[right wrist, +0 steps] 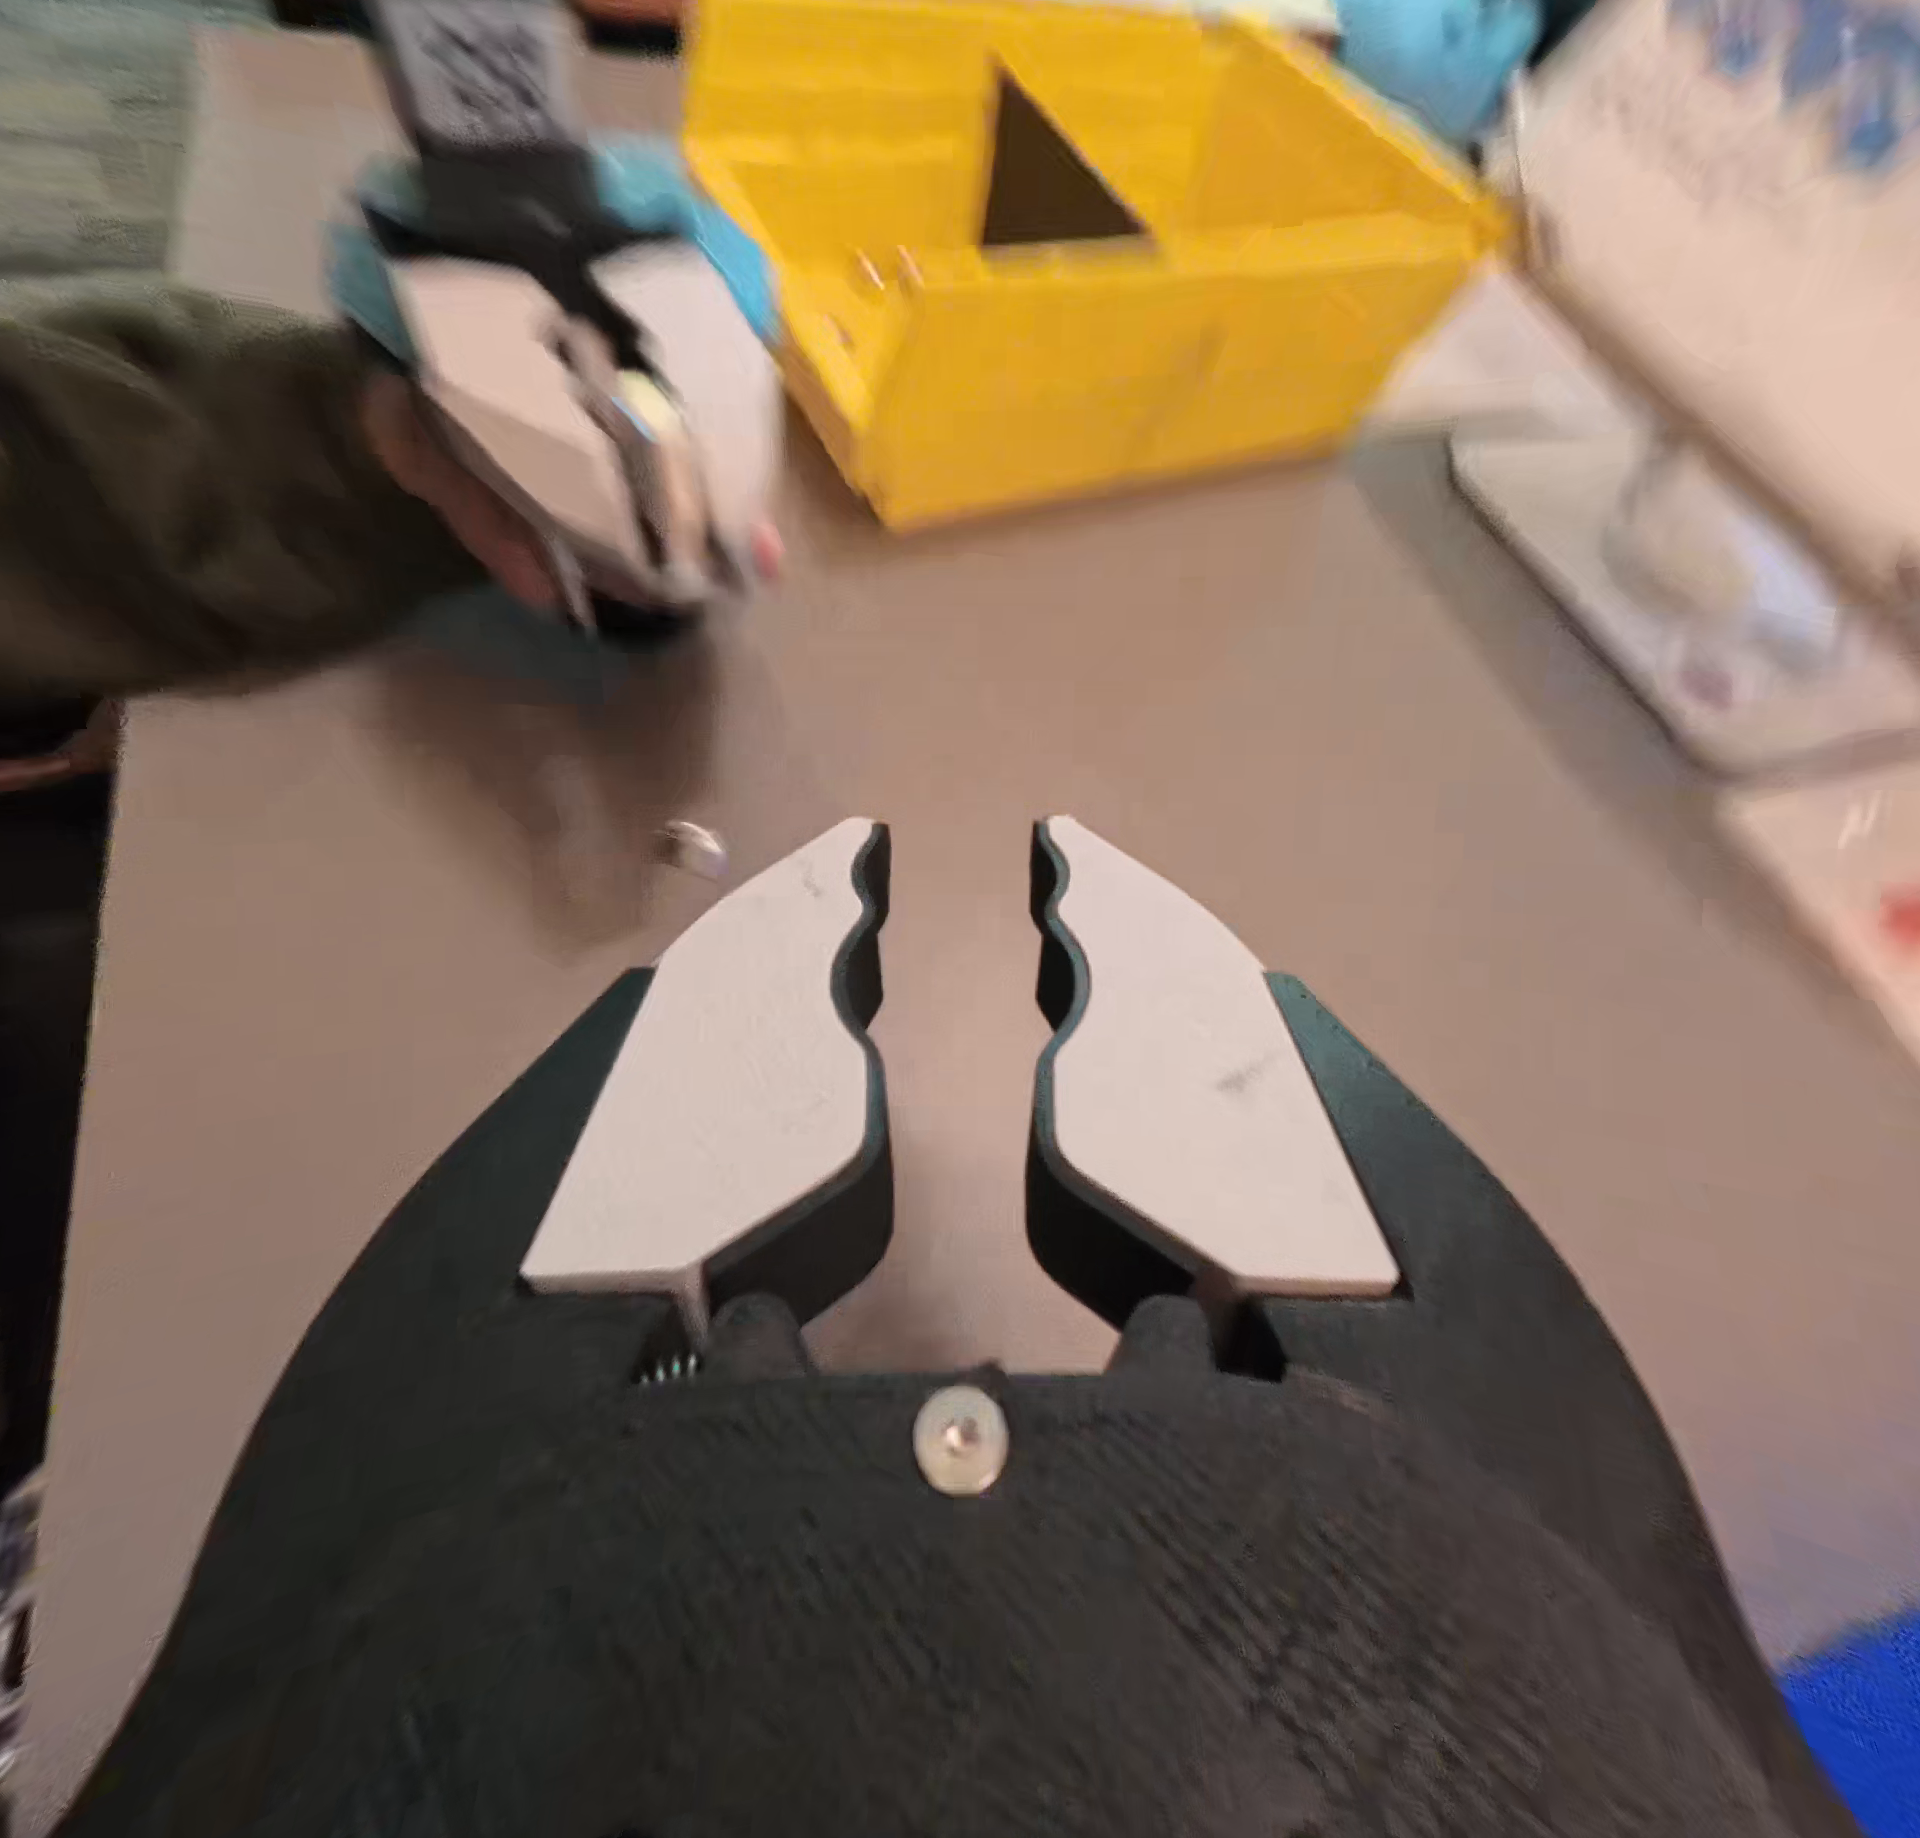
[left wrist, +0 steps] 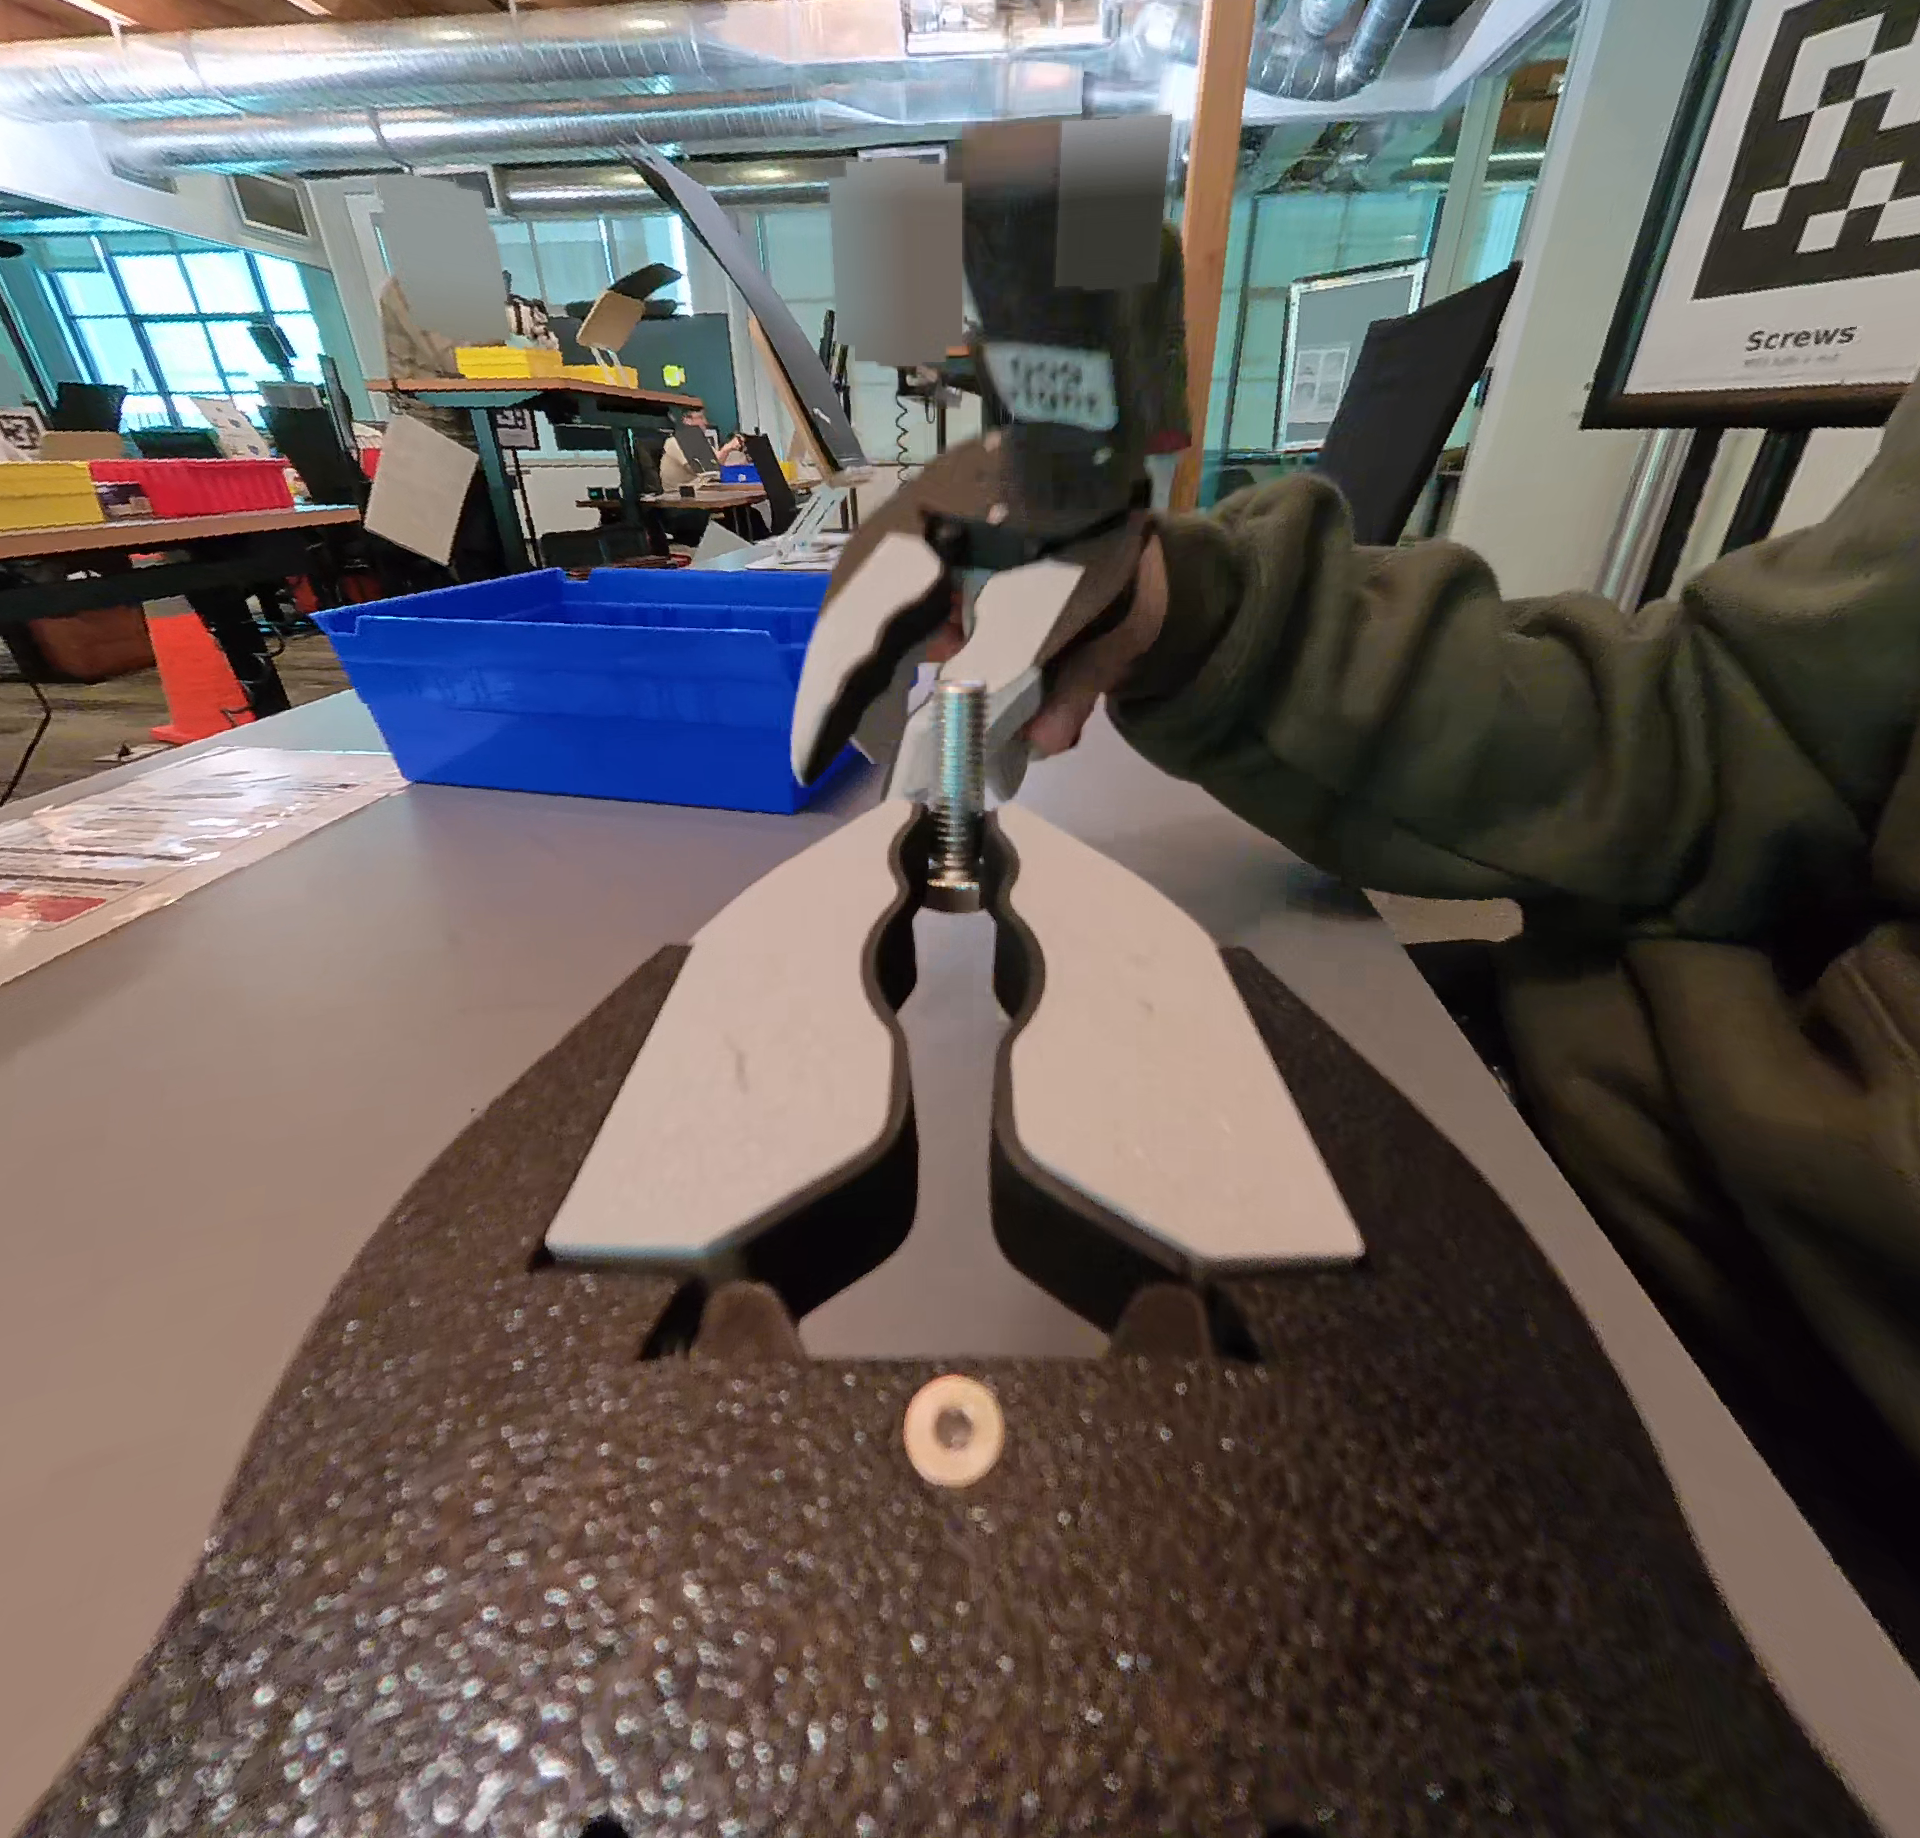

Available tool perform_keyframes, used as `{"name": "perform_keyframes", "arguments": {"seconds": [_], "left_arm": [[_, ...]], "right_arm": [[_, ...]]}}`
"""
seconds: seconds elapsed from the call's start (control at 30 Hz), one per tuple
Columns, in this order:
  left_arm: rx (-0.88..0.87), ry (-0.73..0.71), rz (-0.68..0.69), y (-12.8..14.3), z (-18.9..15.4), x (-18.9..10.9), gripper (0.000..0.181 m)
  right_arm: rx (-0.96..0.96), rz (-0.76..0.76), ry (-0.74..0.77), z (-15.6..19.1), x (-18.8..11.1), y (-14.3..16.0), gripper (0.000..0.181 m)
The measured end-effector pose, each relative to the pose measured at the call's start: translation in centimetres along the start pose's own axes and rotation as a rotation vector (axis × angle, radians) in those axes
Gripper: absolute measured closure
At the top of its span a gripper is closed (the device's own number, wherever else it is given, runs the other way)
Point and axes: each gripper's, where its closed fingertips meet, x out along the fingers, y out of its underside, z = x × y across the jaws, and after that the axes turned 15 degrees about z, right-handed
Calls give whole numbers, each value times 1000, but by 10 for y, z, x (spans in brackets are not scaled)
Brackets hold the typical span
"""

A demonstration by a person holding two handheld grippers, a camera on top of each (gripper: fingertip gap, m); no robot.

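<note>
My left gripper is shut on a silver threaded bolt, gripping it near its head so the thread stands upright above the fingertips. My right gripper hangs just behind the bolt, jaws apart and pointing down, held by a hand in a green sleeve. In the right wrist view my right gripper is open and empty over the grey table. A small silver nut lies on the table just left of its left fingertip. The left gripper shows blurred at upper left, with the bolt between its fingers.
A blue bin stands behind the grippers, a yellow divided bin on the other side. A white stand with a sheet is at the right. A laminated sheet lies on the table. A framed marker sign stands at the right. Some 8 cm of space lies between my two pairs of fingers.
</note>
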Motion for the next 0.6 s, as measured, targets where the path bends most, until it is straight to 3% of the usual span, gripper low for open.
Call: {"name": "perform_keyframes", "arguments": {"seconds": [0.07, 0.13, 0.23, 0.33, 0.37, 0.4, 0.47, 0.6], "left_arm": [[-13, -5, -18, -1, 3, -2, 172], [-33, -22, -27, -1, 7, -2, 172], [-43, -83, -18, 2, 14, 2, 172], [-61, -144, -39, 0, 22, 0, 172], [-60, -147, -45, -1, 22, -1, 172], [-59, -149, -47, -1, 22, -1, 172], [-59, -149, -47, -1, 22, -1, 172], [-43, -138, -25, 1, 19, 2, 172]], "right_arm": [[156, 61, 10, -18, 2, 41, 158], [250, 1, -79, -6, 2, 46, 158], [145, -122, -154, 51, 2, 15, 158], [-8, -44, -206, 120, 15, 2, 143], [-58, 14, -218, 139, 21, 7, 146], [-98, 103, -178, 146, 31, 20, 146], [-171, 235, -239, 169, 49, 52, 153], [-118, 212, -241, 164, 53, 54, 162]]}}
